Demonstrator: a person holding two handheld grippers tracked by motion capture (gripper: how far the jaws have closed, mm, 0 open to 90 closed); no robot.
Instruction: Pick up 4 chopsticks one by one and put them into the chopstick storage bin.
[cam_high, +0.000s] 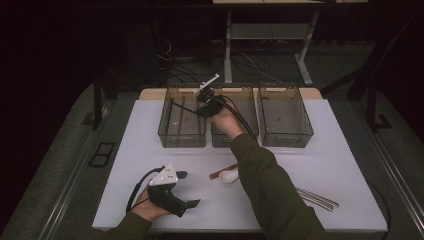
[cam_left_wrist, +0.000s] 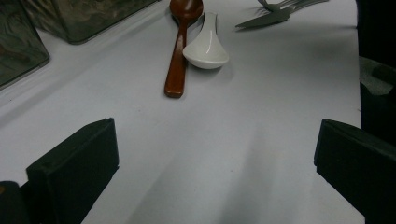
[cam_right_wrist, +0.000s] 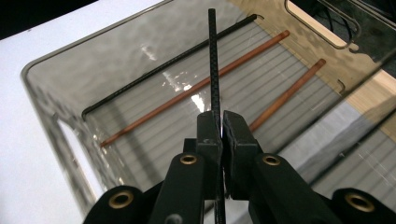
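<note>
The right gripper (cam_right_wrist: 220, 122) has its jaws closed tight on a black chopstick (cam_right_wrist: 213, 60), which runs straight up from between the pads and also pokes out below them, so the pinch sits partway along its length. In the right gripper view the stick hangs over the left bin (cam_right_wrist: 56, 126), a smoky clear box where three more sticks lie on the ribbed floor: another black one (cam_right_wrist: 163, 67) along the far wall and two brown ones (cam_right_wrist: 196, 86) slanting beside it. From the high view the right gripper (cam_high: 204, 100) is above the gap between the left bin (cam_high: 167, 135) and the middle bin (cam_high: 235, 139), with a third bin (cam_high: 287, 135) to the right. The left gripper (cam_high: 181, 189) rests low at the near left of the table (cam_high: 150, 150), its jaws spread wide with bare table between them. Ahead of it lie a brown spoon (cam_left_wrist: 178, 56) and a white spoon (cam_left_wrist: 206, 49), touching side by side, and metal cutlery (cam_high: 317, 198) lies farther right. The table has a white top; around it the room is dark, with grey floor, cables and desk legs behind.
</note>
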